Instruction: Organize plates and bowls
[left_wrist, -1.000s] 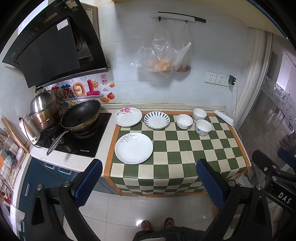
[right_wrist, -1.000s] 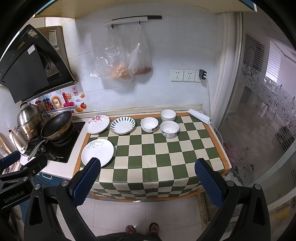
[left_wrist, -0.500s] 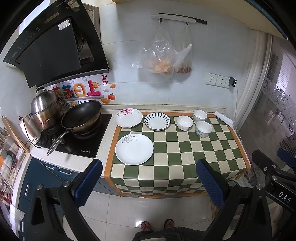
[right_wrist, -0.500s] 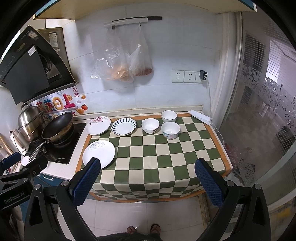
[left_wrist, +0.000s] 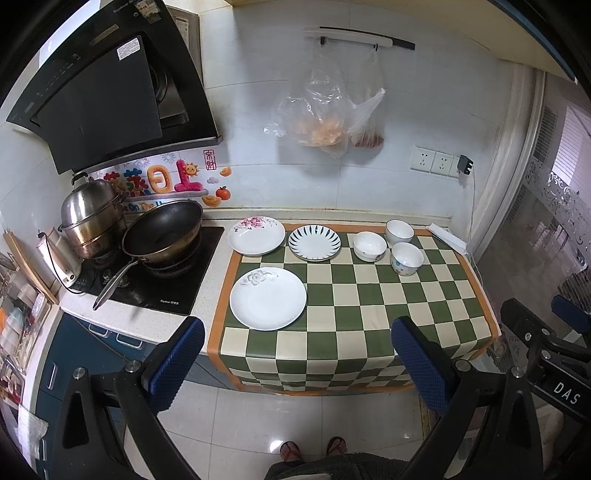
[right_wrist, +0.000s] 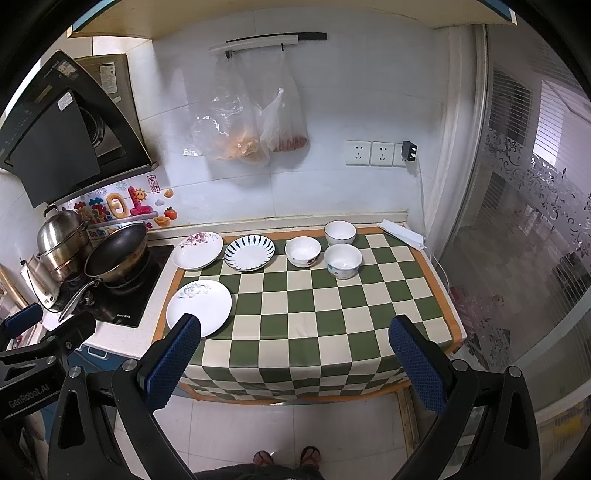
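Note:
On the green checked cloth (left_wrist: 369, 295) lie three plates: a large white plate (left_wrist: 267, 298) at the front left, a pink-flowered plate (left_wrist: 256, 235) and a blue-striped plate (left_wrist: 314, 242) behind it. Three white bowls (left_wrist: 369, 246) (left_wrist: 399, 231) (left_wrist: 406, 258) stand at the back right. The same plates (right_wrist: 198, 307) (right_wrist: 249, 252) and bowls (right_wrist: 343, 260) show in the right wrist view. My left gripper (left_wrist: 295, 365) and right gripper (right_wrist: 293, 365) are both open and empty, held well back from the counter above the floor.
A wok (left_wrist: 162, 229), a steel pot (left_wrist: 90, 218) and a kettle (left_wrist: 61, 254) crowd the hob at the left. Plastic bags (left_wrist: 325, 122) hang on the wall. A folded white cloth (left_wrist: 447, 238) lies at the counter's back right. The person's feet (left_wrist: 314, 448) are below.
Both grippers have drifted slightly; the counter sits a little lower and closer in both views. Nothing on the counter has moved.

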